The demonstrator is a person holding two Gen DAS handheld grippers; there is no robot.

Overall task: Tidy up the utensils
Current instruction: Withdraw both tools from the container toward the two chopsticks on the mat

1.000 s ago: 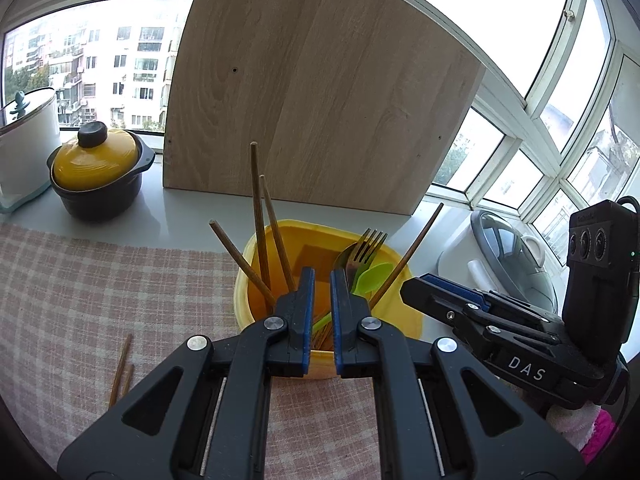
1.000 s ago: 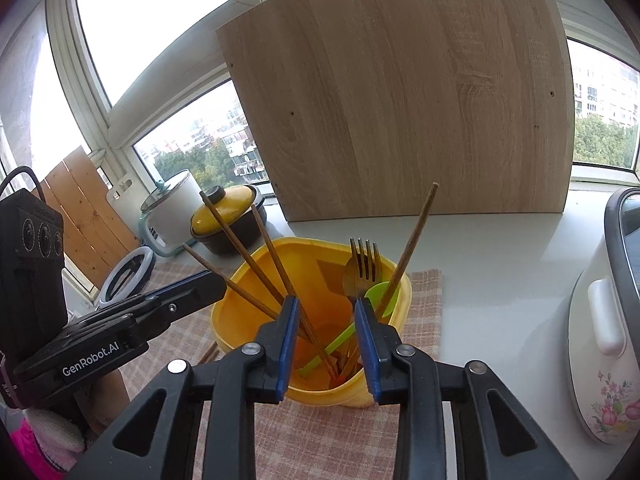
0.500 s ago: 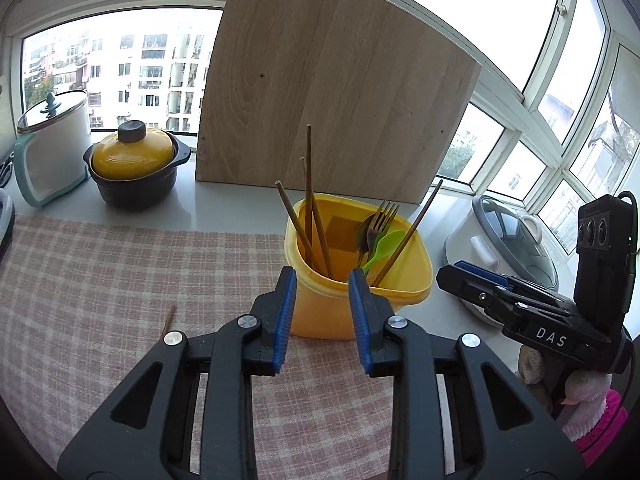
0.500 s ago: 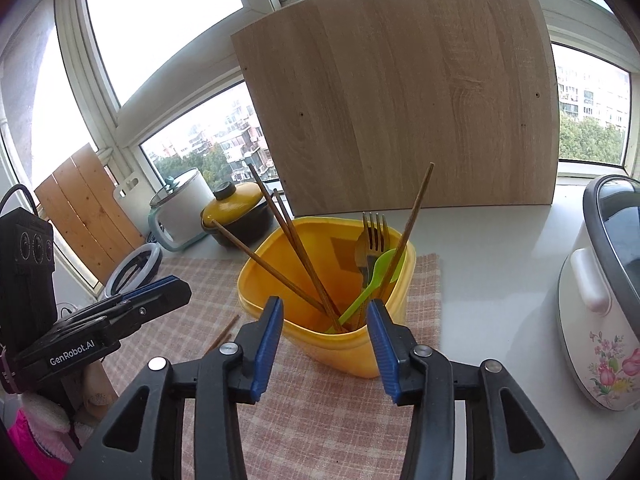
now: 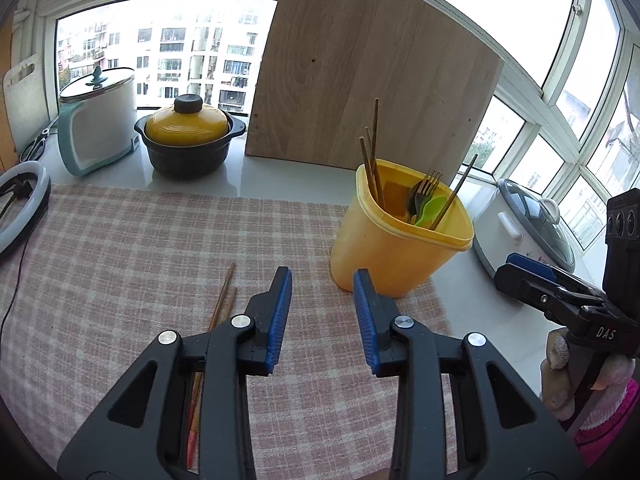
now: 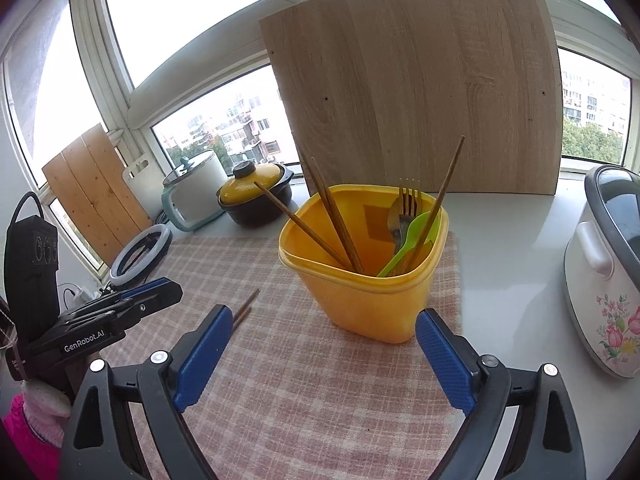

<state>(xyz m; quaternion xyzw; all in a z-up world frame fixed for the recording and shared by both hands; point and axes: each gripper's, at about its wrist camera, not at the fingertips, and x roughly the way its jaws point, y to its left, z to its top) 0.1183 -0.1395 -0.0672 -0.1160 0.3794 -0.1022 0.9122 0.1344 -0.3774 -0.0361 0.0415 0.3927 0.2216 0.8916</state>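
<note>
**Left wrist view: two chopsticks left to collect**

Left wrist view: the yellow cup (image 5: 396, 248) on the checked cloth (image 5: 140, 248) already holds chopsticks, a fork (image 5: 426, 188) and a green spoon (image 5: 430, 208). A loose pair of chopsticks (image 5: 222, 304) lies flat, long axis running away from the camera, tips toward the window. The left gripper (image 5: 322, 316) has just been opening, fingers released, nothing between them.

Right wrist view: the right gripper (image 6: 324, 356) has just been opening too, fingers wide and empty, the cup just ahead on the counter (image 6: 512, 232).
</note>
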